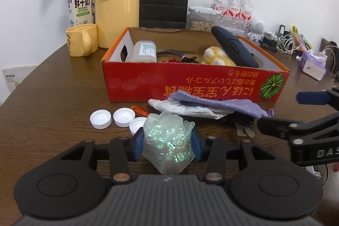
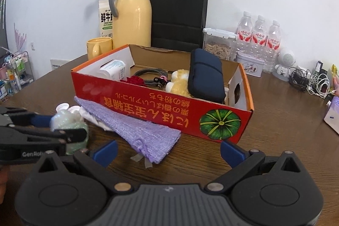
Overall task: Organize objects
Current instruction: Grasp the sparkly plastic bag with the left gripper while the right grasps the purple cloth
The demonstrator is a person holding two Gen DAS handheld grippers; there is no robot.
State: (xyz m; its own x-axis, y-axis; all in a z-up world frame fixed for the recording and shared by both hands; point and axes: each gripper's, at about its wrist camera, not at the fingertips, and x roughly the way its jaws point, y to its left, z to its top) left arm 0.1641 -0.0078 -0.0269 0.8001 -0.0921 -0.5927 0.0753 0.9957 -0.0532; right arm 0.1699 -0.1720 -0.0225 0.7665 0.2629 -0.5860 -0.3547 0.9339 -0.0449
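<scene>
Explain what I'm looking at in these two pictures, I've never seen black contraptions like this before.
These are two hand-held grippers, each carrying a camera that looks along its fingers, so one picture comes from each. The left gripper has its blue pads pressed on a crumpled shiny clear plastic bag. The right gripper is open and holds nothing, with a purple knitted cloth in front of it. On the brown wooden table stand a red cardboard box partly filled with items, and three white bottle caps.

Cloth (image 1: 220, 104) hides black item (unidentifiable).
</scene>
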